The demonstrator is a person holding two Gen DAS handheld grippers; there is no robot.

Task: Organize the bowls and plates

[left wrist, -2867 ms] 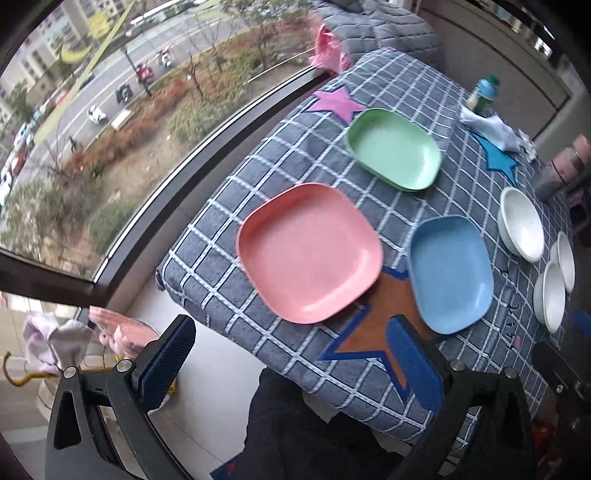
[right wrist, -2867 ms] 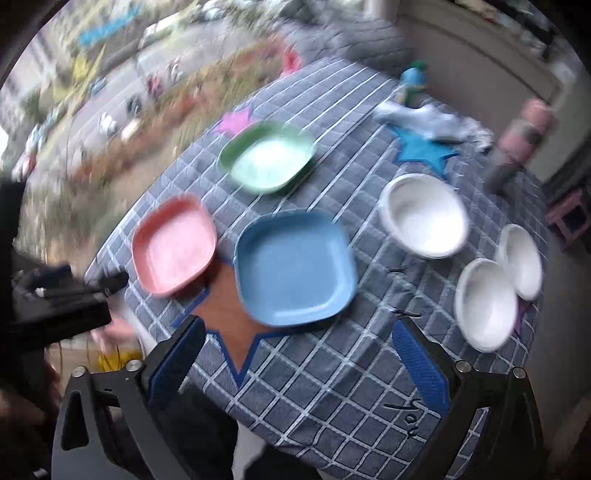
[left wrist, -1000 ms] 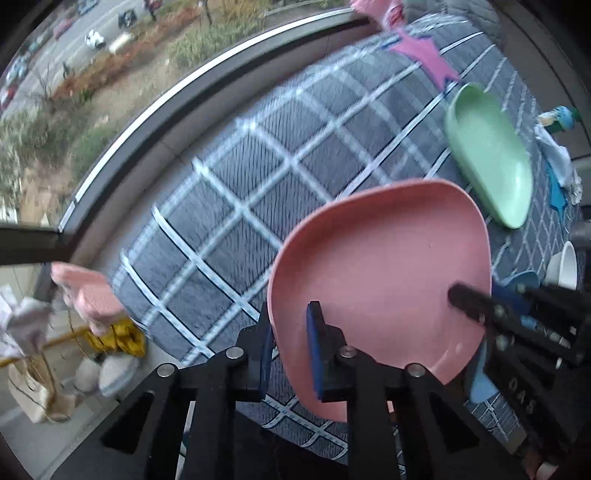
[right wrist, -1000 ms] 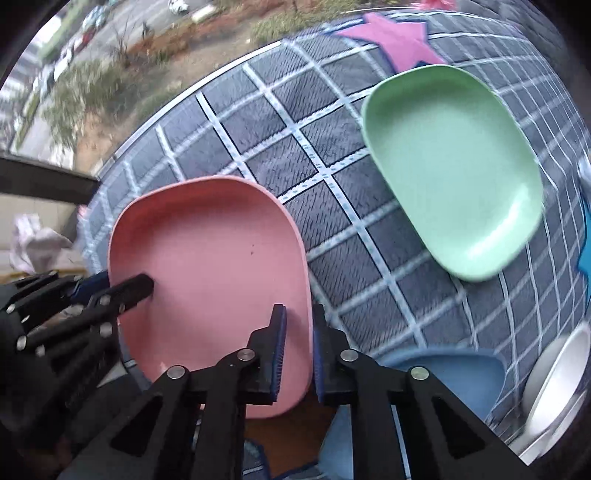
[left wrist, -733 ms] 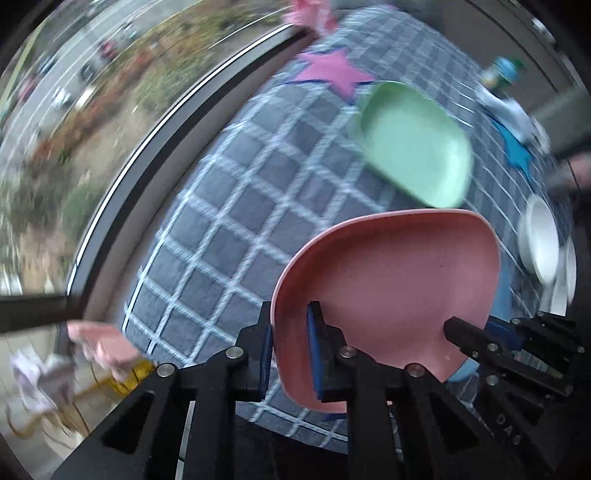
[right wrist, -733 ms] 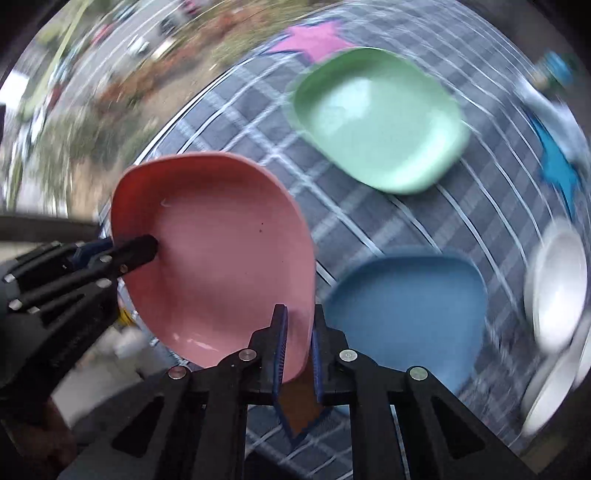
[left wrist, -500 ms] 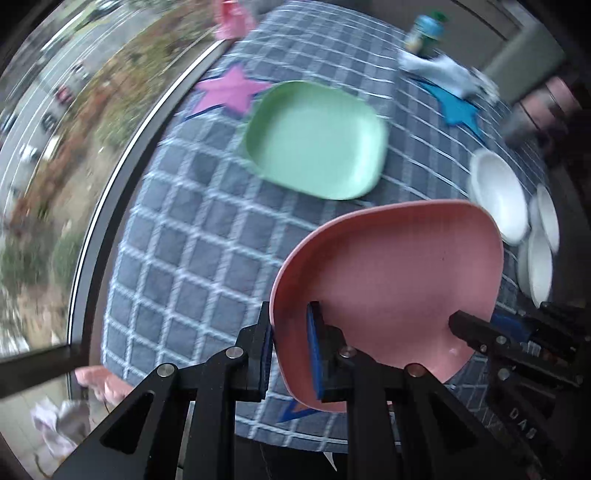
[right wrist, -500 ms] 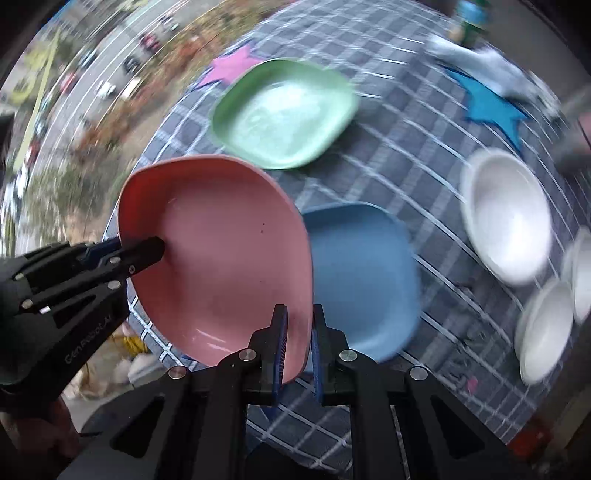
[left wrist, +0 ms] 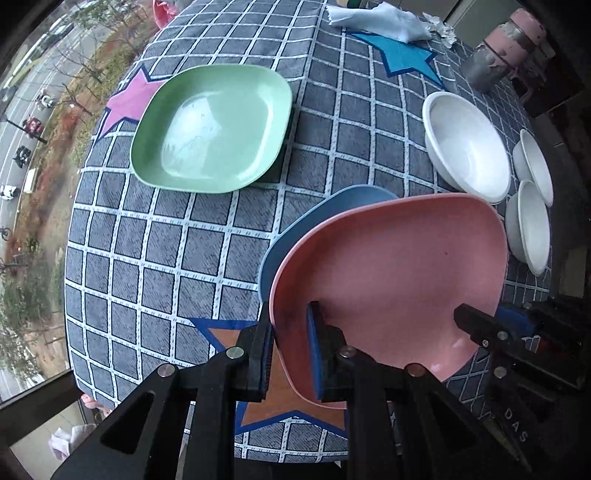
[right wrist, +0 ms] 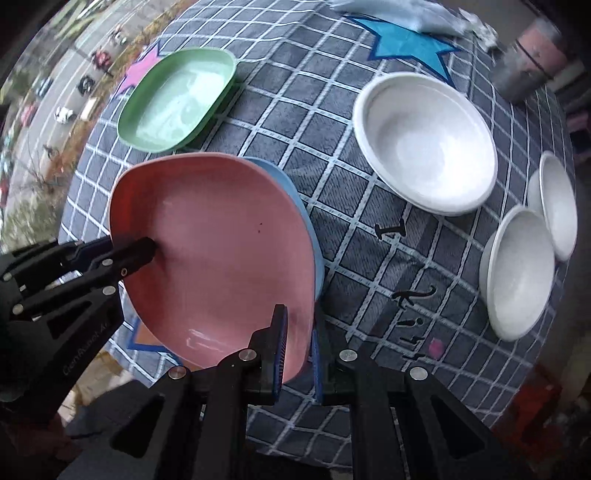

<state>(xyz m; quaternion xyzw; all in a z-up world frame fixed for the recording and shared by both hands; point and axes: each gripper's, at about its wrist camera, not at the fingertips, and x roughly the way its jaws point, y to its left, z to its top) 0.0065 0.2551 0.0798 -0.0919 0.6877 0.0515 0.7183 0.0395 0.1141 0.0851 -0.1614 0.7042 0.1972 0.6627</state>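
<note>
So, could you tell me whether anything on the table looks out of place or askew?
Only the crumpled white cloth at the far edge looks untidy. The pink plate is held over the blue plate, not sitting askew; nothing looks spilled or damaged.

soft, even daylight comes from the window (left wrist: 33,110) side, and the green plate (left wrist: 212,129) carries a pale sheen facing it. shadows are faint: a narrow dark band lies under the green plate's edge away from the window. both views bow strongly, with black corners around the circle. the left view is sharp near that plate; the right view smears beyond the green plate (right wrist: 177,99), at street and far rim.
</note>
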